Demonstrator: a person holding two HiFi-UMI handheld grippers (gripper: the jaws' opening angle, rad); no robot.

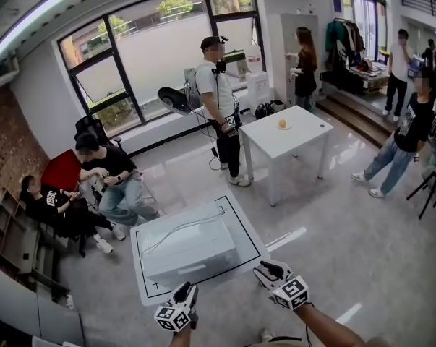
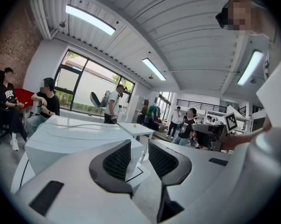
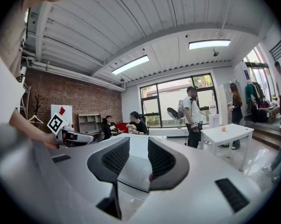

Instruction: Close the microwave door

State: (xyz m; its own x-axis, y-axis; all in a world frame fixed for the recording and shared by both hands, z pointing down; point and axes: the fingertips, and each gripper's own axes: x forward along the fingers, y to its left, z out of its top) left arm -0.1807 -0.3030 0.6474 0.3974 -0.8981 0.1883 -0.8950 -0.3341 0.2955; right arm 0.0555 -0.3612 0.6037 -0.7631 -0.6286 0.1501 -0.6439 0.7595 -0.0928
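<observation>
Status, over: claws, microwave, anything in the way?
Left claw and right claw open, empty. Both short of microwave. Shut or not, unclear. Nothing in the way.

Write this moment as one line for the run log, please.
left tool: open, empty | right tool: open, empty | microwave: untouched, both tools close to it | door state: cannot tell

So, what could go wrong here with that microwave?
A hard push from the open left gripper or right gripper might slide the microwave out of the black outline on its table. The thin cable lying across its top could snag a jaw. The door doesn't show in any view, so aim may be off.
</observation>
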